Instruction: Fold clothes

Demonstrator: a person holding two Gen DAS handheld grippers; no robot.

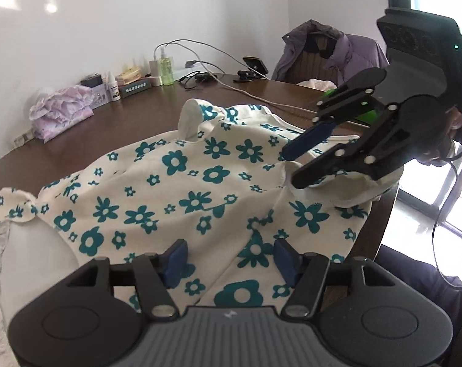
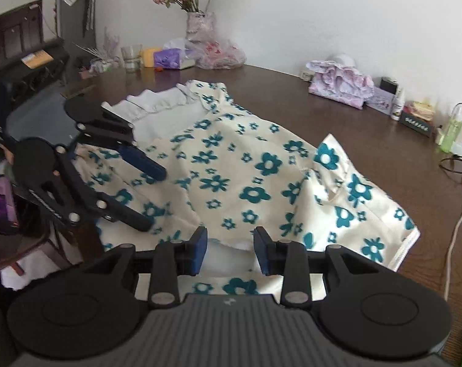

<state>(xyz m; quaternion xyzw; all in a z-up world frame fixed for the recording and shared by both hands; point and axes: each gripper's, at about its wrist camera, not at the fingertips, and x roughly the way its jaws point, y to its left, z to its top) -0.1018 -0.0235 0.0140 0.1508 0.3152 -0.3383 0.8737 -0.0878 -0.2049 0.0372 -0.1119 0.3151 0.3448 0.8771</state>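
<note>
Hovering over the floral garment [image 1: 176,183], the left gripper [image 1: 229,258] has its jaws spread wide with nothing pinched. The right gripper [image 2: 230,249] sits partly parted over a fold, can't tell if it's gripping. Garment's rumpled across the brown table [image 1: 133,116], spilling off the near edge.

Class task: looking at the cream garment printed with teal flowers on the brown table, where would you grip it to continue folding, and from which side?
Probably grip the cream teal-flowered garment at its raised corner flap, approaching from the bare brown wooden table beyond it: that edge stands up and is free.
</note>
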